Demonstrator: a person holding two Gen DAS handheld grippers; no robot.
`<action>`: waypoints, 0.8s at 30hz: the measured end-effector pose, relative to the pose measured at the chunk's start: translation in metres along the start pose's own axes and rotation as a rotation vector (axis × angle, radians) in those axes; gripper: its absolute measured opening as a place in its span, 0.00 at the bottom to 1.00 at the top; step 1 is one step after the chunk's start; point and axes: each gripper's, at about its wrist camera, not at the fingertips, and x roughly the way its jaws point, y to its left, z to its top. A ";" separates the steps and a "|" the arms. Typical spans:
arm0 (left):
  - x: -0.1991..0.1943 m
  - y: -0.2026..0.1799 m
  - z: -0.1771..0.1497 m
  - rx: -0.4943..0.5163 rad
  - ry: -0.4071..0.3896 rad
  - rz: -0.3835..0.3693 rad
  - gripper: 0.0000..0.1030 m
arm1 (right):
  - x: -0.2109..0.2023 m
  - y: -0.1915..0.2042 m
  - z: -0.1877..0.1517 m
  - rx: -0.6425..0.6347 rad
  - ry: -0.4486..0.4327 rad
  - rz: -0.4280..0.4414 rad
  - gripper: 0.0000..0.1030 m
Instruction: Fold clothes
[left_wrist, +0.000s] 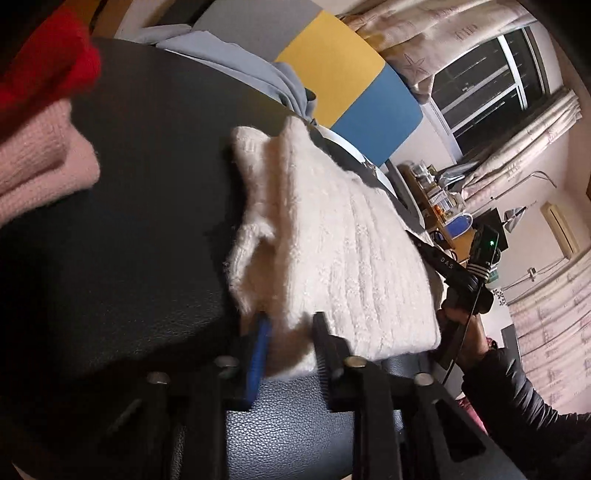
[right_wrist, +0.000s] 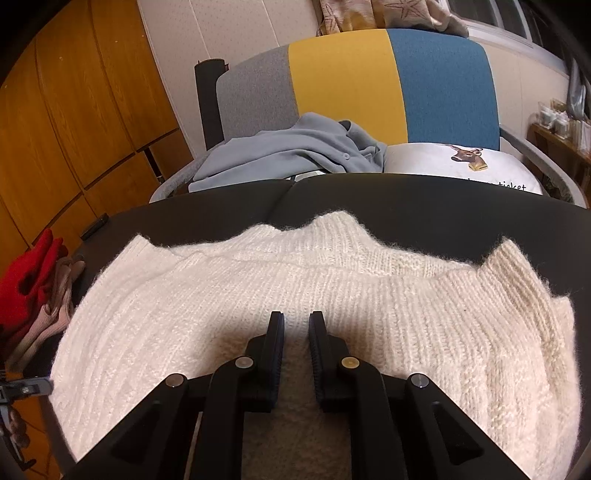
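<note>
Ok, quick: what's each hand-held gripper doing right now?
Left hand-held gripper: shut on the white knit sweater edge.
Right hand-held gripper: shut on the same sweater, pinching a fold.

place: home room | cues: curtains (left_wrist: 517, 155), striped armchair (right_wrist: 388, 85), wooden wardrobe (right_wrist: 74, 129), pillow (right_wrist: 461, 166)

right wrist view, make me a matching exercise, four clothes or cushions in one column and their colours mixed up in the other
Things:
1. sweater spread on the black table
2. shirt heaped on the chair
3. top garment of the pile at the left edge
4. cushion with a deer picture

Colours:
A. red
B. white
C. cream
D. pale blue

Pairs: 1-C, 2-D, 3-A, 4-B
</note>
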 end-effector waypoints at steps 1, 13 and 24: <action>-0.006 -0.003 -0.003 0.011 -0.010 -0.005 0.07 | 0.000 -0.001 0.000 0.001 0.000 0.001 0.14; -0.027 -0.010 -0.005 -0.022 -0.075 0.180 0.18 | -0.002 -0.008 -0.001 0.015 -0.004 0.024 0.15; 0.047 -0.149 0.005 0.389 0.029 0.040 0.32 | -0.107 -0.035 -0.029 0.126 -0.021 0.331 0.92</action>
